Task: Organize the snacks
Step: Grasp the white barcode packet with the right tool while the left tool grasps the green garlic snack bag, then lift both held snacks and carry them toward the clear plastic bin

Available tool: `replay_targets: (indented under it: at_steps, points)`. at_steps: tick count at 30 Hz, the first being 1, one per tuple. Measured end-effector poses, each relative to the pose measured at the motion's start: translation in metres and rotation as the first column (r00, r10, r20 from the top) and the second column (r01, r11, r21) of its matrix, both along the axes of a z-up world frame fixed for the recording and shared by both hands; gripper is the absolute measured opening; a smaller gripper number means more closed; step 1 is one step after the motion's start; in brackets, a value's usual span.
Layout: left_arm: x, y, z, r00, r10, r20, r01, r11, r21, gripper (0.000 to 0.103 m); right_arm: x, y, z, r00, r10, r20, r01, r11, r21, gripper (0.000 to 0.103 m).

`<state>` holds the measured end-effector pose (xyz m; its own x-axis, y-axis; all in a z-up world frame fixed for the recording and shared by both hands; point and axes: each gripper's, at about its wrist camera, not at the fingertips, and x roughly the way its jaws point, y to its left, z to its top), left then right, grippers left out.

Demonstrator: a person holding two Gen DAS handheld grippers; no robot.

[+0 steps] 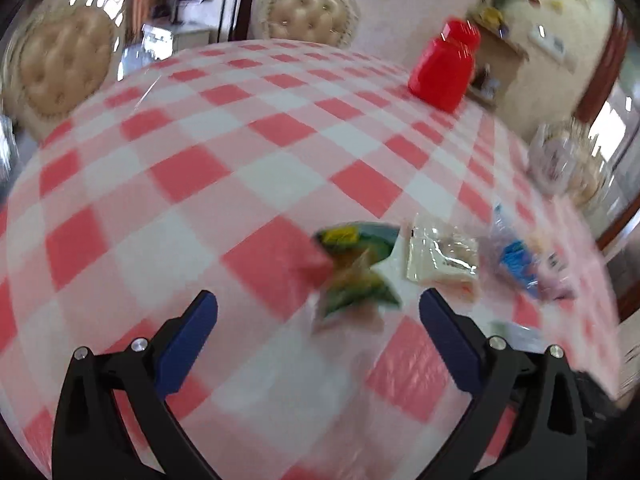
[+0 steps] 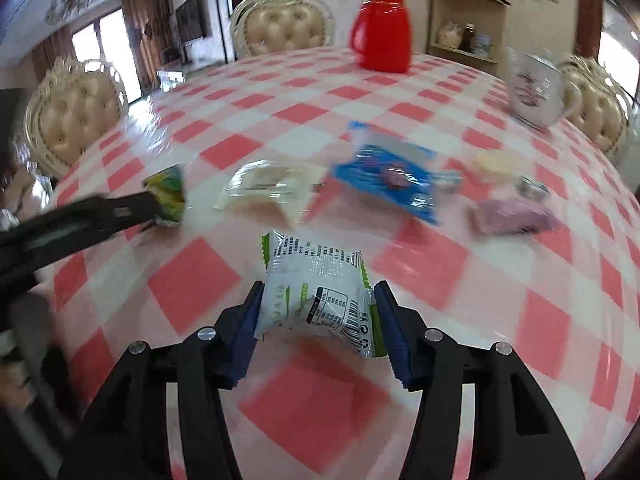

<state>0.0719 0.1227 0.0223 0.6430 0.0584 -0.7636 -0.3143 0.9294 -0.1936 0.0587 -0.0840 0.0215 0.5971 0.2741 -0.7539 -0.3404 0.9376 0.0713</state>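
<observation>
My right gripper (image 2: 318, 312) is shut on a white and green snack packet (image 2: 316, 292) and holds it above the checked tablecloth (image 2: 192, 280). My left gripper (image 1: 318, 312) is open, just short of a green and yellow snack packet (image 1: 356, 268), which also shows in the right wrist view (image 2: 168, 194) beside the left gripper's fingers (image 2: 132, 210). On the table lie a clear packet (image 2: 268, 188), which also shows in the left wrist view (image 1: 442, 256), a blue packet (image 2: 388, 176), a purple packet (image 2: 516, 216) and a pale yellow snack (image 2: 496, 162).
A red thermos jug (image 2: 382, 26) stands at the far side of the table. A glass cup (image 2: 534, 90) stands at the far right. Padded chairs (image 2: 280, 26) surround the table. A wooden shelf (image 2: 466, 20) stands by the wall.
</observation>
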Motion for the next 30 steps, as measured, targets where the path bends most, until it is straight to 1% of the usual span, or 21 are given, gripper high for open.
replay_targets:
  at_steps: [1, 2, 5, 6, 7, 8, 9, 10, 13, 16, 19, 22, 26, 30]
  points:
    - [0.009, -0.005, -0.002, 1.0, 0.002, -0.007, -0.001, 1.0, 0.027, 0.101, 0.0, -0.009, 0.0, 1.0, -0.007, -0.005, 0.008, 1.0, 0.026, 0.053]
    - [0.013, -0.007, -0.003, 1.0, 0.004, -0.012, -0.003, 0.999, 0.036, 0.101, -0.001, -0.019, 0.0, 1.0, -0.018, -0.011, 0.019, 0.998, 0.054, 0.053]
    - [0.03, -0.012, -0.008, 0.999, 0.002, -0.047, 0.002, 0.997, 0.076, 0.101, -0.004, -0.028, 0.006, 1.0, -0.026, -0.003, 0.026, 0.996, 0.084, 0.054]
    - [0.032, -0.014, -0.011, 0.998, -0.017, -0.061, 0.022, 0.997, 0.077, 0.097, -0.006, -0.027, 0.009, 1.0, -0.022, 0.007, 0.021, 0.996, 0.087, 0.054]
    - [0.031, -0.016, -0.01, 0.998, -0.031, -0.049, 0.035, 0.996, 0.08, 0.089, -0.008, -0.026, 0.012, 1.0, -0.015, 0.02, 0.013, 0.996, 0.086, 0.054]
    - [0.029, -0.017, -0.009, 0.999, -0.038, -0.037, 0.041, 0.995, 0.087, 0.061, -0.012, -0.023, 0.016, 0.999, -0.003, 0.036, 0.0, 0.997, 0.084, 0.054]
    - [0.027, -0.018, -0.008, 0.998, -0.046, -0.034, 0.05, 0.993, 0.106, 0.041, -0.013, -0.021, 0.018, 0.999, 0.004, 0.042, -0.007, 0.996, 0.084, 0.054]
    - [0.025, -0.018, -0.008, 0.998, -0.061, -0.029, 0.064, 0.993, 0.099, 0.036, -0.015, -0.019, 0.02, 0.999, 0.01, 0.047, -0.014, 0.996, 0.085, 0.054]
    - [0.019, -0.015, -0.008, 0.998, -0.063, -0.01, 0.064, 0.996, 0.064, 0.035, -0.017, -0.017, 0.022, 0.998, 0.016, 0.054, -0.021, 0.996, 0.083, 0.054]
    - [0.007, -0.012, -0.003, 0.997, -0.066, 0.039, 0.065, 0.997, 0.028, 0.035, -0.016, -0.018, 0.021, 0.999, 0.006, 0.049, -0.011, 0.996, 0.086, 0.054]
    - [-0.006, -0.017, 0.002, 0.994, -0.073, 0.076, 0.07, 0.997, 0.038, 0.035, -0.013, -0.02, 0.018, 0.999, -0.007, 0.039, 0.004, 0.996, 0.09, 0.054]
    - [-0.017, -0.025, 0.006, 0.992, -0.09, 0.094, 0.088, 0.996, 0.021, 0.035, -0.012, -0.021, 0.015, 0.999, -0.018, 0.03, 0.015, 0.995, 0.102, 0.054]
    - [-0.036, -0.038, 0.013, 0.987, -0.104, 0.123, 0.103, 0.995, 0.014, 0.035, -0.009, -0.027, 0.009, 0.999, -0.041, -0.002, 0.041, 0.988, 0.15, 0.054]
    - [-0.062, -0.054, 0.018, 0.981, -0.136, 0.139, 0.135, 0.991, 0.012, 0.035, -0.017, -0.039, 0.008, 0.998, -0.054, -0.035, 0.061, 0.971, 0.231, 0.054]
